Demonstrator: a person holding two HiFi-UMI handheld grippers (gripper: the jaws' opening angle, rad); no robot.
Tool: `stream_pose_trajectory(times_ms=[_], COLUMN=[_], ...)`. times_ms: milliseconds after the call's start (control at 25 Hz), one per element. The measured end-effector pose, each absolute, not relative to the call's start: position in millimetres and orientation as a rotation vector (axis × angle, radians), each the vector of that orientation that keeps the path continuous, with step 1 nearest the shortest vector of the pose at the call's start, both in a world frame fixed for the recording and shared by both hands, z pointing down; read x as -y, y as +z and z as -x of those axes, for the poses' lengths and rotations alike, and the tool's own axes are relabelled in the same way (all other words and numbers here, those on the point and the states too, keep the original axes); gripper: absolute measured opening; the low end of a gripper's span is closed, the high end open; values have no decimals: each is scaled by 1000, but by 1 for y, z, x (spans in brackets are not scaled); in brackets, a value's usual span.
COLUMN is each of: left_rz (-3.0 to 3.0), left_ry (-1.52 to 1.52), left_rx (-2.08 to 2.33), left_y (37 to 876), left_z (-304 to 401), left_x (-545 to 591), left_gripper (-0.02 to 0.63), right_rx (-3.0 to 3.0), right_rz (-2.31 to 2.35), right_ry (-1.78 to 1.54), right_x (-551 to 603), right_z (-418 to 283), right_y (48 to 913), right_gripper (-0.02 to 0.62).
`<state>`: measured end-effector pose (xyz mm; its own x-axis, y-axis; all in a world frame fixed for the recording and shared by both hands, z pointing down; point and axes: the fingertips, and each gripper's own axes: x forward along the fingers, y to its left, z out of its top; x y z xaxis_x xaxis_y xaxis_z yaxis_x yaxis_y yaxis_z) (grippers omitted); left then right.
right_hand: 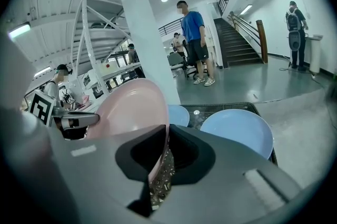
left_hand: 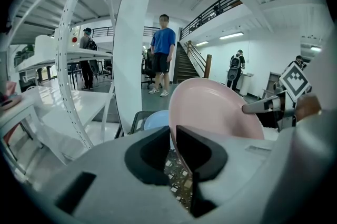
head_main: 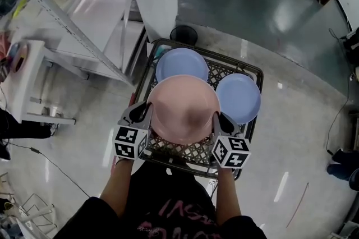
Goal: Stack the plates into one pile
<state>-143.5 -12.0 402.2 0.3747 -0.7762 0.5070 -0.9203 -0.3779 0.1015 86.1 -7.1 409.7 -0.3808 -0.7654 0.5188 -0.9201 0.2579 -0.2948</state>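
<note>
Head view: we hold the pink plate [head_main: 184,107] by opposite rims over the cart [head_main: 255,70], the left gripper [head_main: 145,110] pinching its left edge and the right gripper [head_main: 220,119] its right edge. The far blue plate [head_main: 180,63] and the right blue plate [head_main: 241,96] lie apart on the mesh, each partly under the pink one. We judge nothing is stacked yet: all three plates are left to pile.

Left gripper view: our jaws are pressed on the pink rim, and the mesh shows below it, so the plate seems clear of the cart. Only the far blue plate [left_hand: 156,120] shows here; the pink plate hides the other.

Right gripper view: these jaws clamp the opposite rim. Here both blue plates show, the right one [right_hand: 239,131] in full, bare and free to take a plate.
</note>
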Motion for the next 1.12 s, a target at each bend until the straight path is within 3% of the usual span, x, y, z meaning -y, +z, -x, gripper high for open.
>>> stream_pose_trajectory(times_ms=[1120], left_rz=[-2249], left_ry=[504], left_rx=[1450], left_y=[418], left_z=[156], left_x=[74], left_gripper=[34], right_rx=[2246], right_rz=[-1533], right_ry=[829], right_x=[69], right_z=[-74], right_y=[419], right_gripper=[29])
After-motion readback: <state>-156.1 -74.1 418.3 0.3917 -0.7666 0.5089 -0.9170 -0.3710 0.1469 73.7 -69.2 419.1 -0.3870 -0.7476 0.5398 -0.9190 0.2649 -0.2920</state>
